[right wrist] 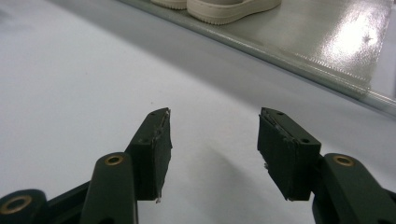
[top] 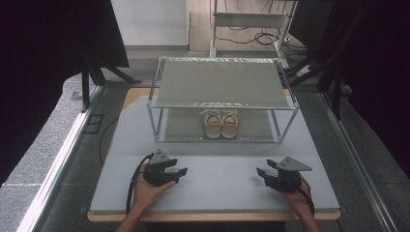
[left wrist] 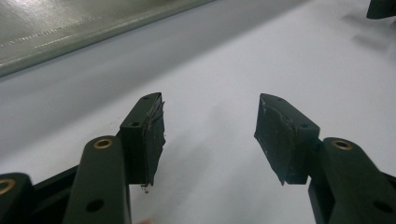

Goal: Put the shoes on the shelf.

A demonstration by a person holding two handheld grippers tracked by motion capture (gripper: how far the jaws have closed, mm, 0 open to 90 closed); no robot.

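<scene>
A pair of white shoes point(top: 220, 123) with orange accents stands side by side on the lower shelf of a two-tier metal rack point(top: 222, 84) at the back of the table. Their soles point(right wrist: 219, 8) show at the top of the right gripper view. My left gripper point(top: 180, 174) rests low over the table at the front left, jaws wide apart with nothing between them point(left wrist: 210, 135). At the front right my right gripper point(top: 263, 175) is likewise open and empty point(right wrist: 214, 149). Both point inward toward the table's middle, well short of the rack.
The grey tabletop point(top: 217, 169) spreads between the two grippers and the rack. The rack's lower shelf edge point(left wrist: 93, 32) runs across the top of the left gripper view. Dark curtains flank both sides, and cables lie on the floor point(top: 261, 36) behind.
</scene>
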